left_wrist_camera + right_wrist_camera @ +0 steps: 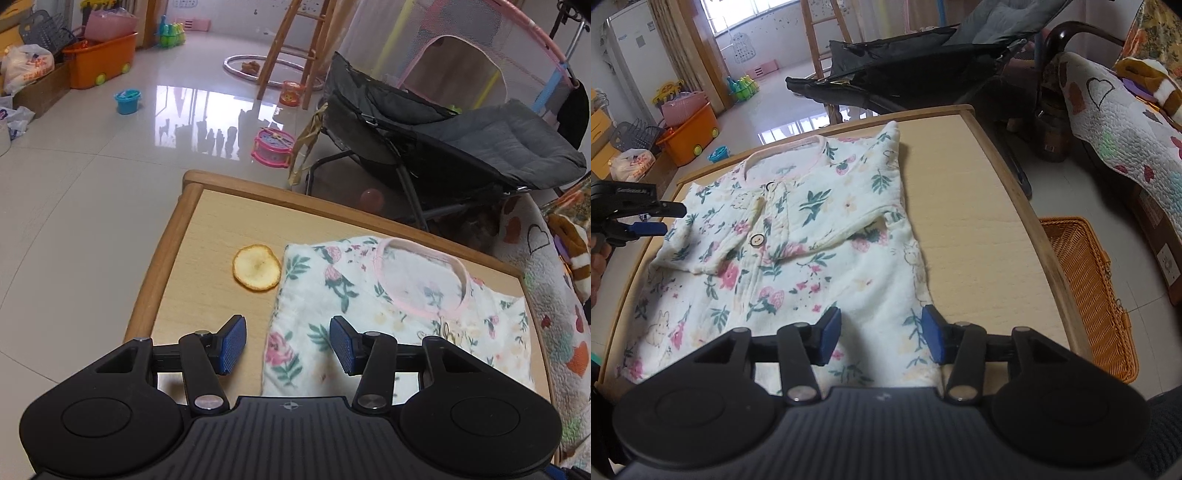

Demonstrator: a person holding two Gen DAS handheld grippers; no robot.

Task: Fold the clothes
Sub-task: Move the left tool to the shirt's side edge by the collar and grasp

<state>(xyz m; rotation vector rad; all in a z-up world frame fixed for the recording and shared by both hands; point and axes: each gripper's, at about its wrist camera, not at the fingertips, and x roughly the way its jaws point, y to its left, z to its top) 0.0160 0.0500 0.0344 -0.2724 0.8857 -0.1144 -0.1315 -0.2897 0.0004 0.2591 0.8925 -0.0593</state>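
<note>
On a low wooden table (993, 192) with a raised rim, a floral baby garment (798, 236) lies flat with its front up, filling most of the tabletop from the near edge to the far edge. It is white with pink flowers and green leaves, has a pink-trimmed neckline (421, 280) at the far end and buttons down the middle, and both sleeves are folded in across the chest.

Beside the table on the right, a woven orange basket (1086, 291) sits on the floor, and a black-and-grey baby stroller (443, 140) stands beyond the table's far edge.

The right gripper (881, 338) hovers low over the near hem of the garment, pointing along its length toward the collar; its jaws stand wide apart with nothing between them, the blue pads straddling the cloth near its right edge. The left gripper (288, 343) is held at the garment's left side near the shoulder, also spread wide and empty, one pad over bare wood and the other over the fabric. In the right wrist view it enters from the left edge, level with the folded sleeve.

A round dried citrus peel (256, 272) lies on the bare wood just beside the garment's shoulder.
</note>
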